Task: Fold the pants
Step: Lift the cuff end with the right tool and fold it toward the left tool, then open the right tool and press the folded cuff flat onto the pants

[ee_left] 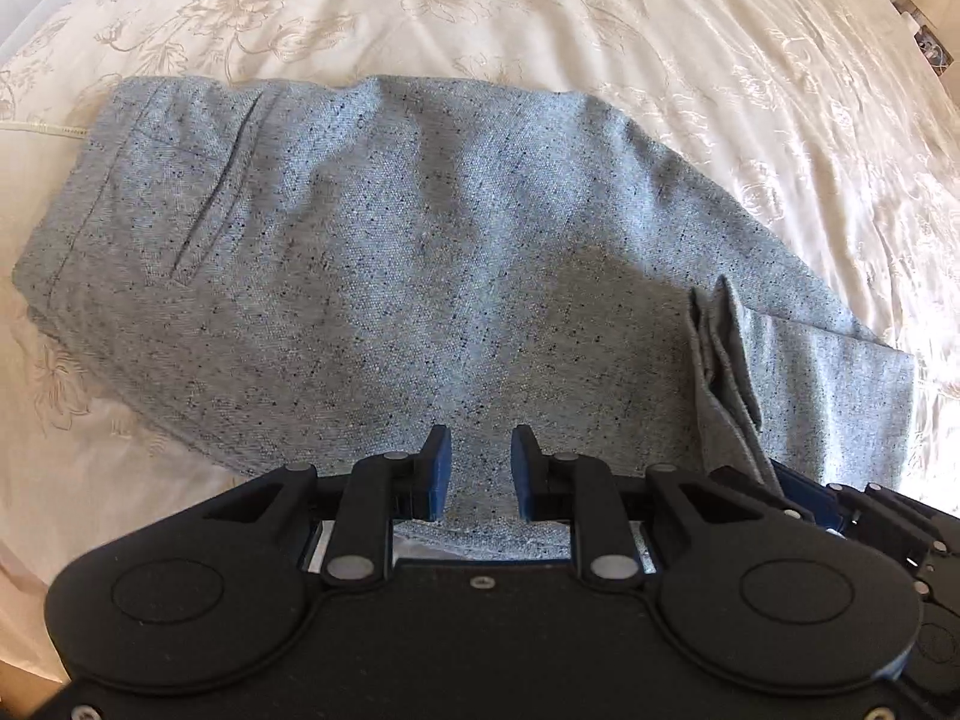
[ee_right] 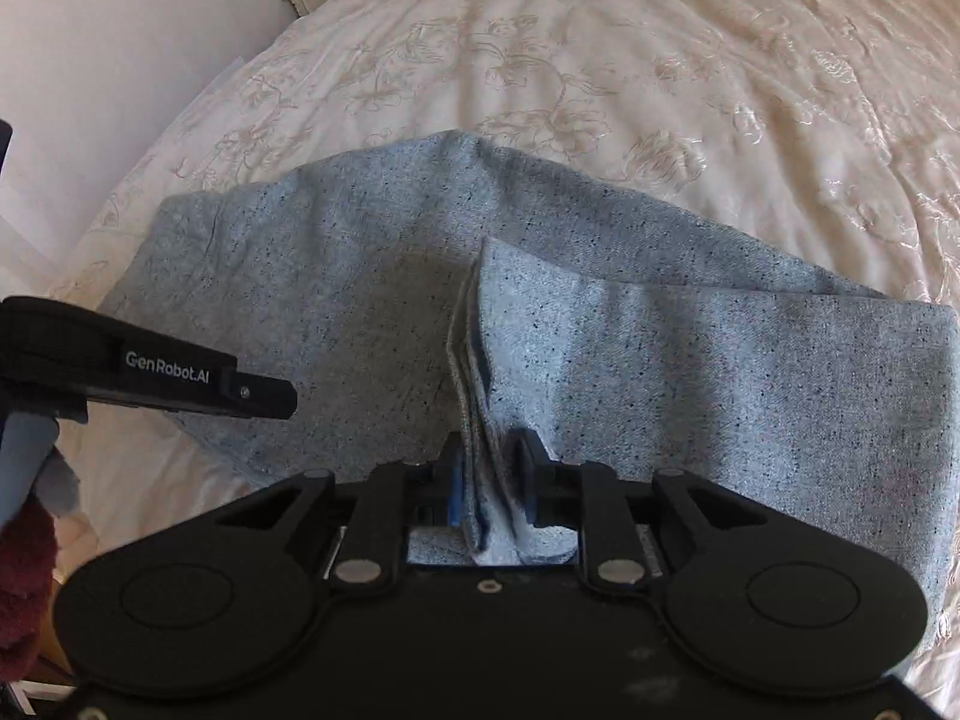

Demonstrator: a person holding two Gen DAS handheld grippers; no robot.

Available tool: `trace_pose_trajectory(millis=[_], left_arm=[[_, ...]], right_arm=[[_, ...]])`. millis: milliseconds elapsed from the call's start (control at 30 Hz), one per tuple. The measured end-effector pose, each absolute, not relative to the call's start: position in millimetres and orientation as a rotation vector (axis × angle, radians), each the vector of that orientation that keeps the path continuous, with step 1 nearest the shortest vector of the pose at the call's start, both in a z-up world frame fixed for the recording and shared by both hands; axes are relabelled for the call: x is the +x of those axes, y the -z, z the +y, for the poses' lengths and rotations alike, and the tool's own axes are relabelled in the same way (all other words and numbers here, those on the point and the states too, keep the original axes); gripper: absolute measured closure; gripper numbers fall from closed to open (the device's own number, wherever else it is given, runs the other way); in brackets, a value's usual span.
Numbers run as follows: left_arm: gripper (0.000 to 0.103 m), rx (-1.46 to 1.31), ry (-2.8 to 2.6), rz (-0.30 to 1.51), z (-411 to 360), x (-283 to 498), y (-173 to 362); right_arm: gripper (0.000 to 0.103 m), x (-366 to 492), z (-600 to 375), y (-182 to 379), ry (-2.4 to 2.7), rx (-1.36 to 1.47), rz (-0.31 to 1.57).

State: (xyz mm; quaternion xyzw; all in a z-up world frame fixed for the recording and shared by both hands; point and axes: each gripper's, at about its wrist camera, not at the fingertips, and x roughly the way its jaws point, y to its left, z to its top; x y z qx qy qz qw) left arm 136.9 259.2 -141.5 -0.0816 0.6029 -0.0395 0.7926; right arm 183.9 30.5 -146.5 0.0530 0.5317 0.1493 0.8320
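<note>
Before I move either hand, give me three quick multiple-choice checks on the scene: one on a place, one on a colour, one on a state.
1. Where do the pants lie?
A. on a wooden floor
B. on a cream flowered bedspread
C. over a chair back

2. What colour are the pants?
A. plain black
B. dark red
C. grey-blue with dark specks

3. What is between the right gripper's fingers?
A. a stack of the pants' fabric layers, standing on edge
B. nothing
C. a white cord

Answers:
1 B: the pants are spread on the bedspread in both views.
2 C: the weave is pale grey-blue with dark flecks.
3 A: the layered edge runs down into the right gripper.
</note>
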Motion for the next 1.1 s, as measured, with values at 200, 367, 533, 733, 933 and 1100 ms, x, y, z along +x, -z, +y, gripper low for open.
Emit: trace_pose_trajectory(millis=[200, 367, 533, 733, 933, 1100], left_arm=[[0.074, -0.19, 0.144, 1.255, 251, 135, 126], [0.074, -0.188, 0.218, 1.233, 223, 140, 120], [0.074, -0.134, 0.281, 1.269, 186, 137, 135], [0.073, -0.037, 0.272, 1.385, 168, 122, 168], [0.07, -0.054, 0.215, 1.435, 166, 132, 176], [0.069, -0.032, 0.172, 1.457, 157, 138, 181]], right_arm=[[0.073, 168, 12, 107, -0.393, 0.233, 1.018], [0.073, 151, -39, 99, -0.241, 0.257, 1.007], [0.078, 136, -117, 127, 0.006, 0.395, 1.047], [0.083, 119, -162, 176, 0.145, 0.401, 1.213], [0.083, 109, -163, 174, 0.129, 0.351, 1.24], [0.082, 119, -153, 135, 0.083, 0.277, 1.142]])
